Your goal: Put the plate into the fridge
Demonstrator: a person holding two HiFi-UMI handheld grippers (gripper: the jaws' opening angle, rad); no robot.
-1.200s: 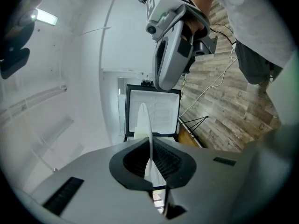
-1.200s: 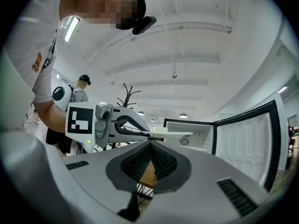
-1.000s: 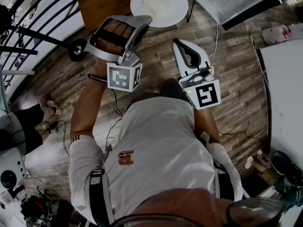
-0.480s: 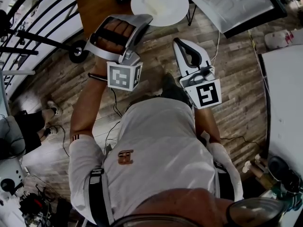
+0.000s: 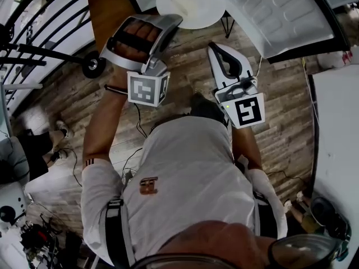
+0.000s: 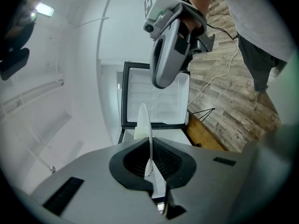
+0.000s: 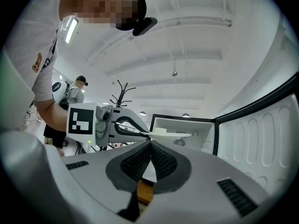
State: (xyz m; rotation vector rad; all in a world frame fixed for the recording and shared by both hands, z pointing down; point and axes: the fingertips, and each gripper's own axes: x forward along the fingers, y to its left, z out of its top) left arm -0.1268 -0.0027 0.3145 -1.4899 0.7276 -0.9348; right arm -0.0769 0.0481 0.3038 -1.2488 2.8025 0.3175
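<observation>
The white plate (image 5: 190, 1) hangs in the air at the top of the head view, level, with my left gripper (image 5: 171, 21) shut on its near rim. In the left gripper view the plate (image 6: 144, 125) stands edge-on between the pads. My right gripper (image 5: 212, 46) is shut and empty, just right of the plate and below its rim. The fridge (image 6: 154, 97) is open ahead, its white ribbed door (image 5: 280, 15) swung to the right. The right gripper view shows the plate (image 7: 170, 134) in front of the fridge's inside (image 7: 187, 127).
A wooden surface (image 5: 109, 4) lies under the plate at top left. Black railing bars and a caster wheel (image 5: 92, 65) are on the left. A white counter (image 5: 336, 122) runs along the right. Cables trail over the plank floor. Another person (image 7: 74, 94) stands behind.
Both grippers and the plate have moved forward toward the fridge. The open door now fills more of the head view's top right.
</observation>
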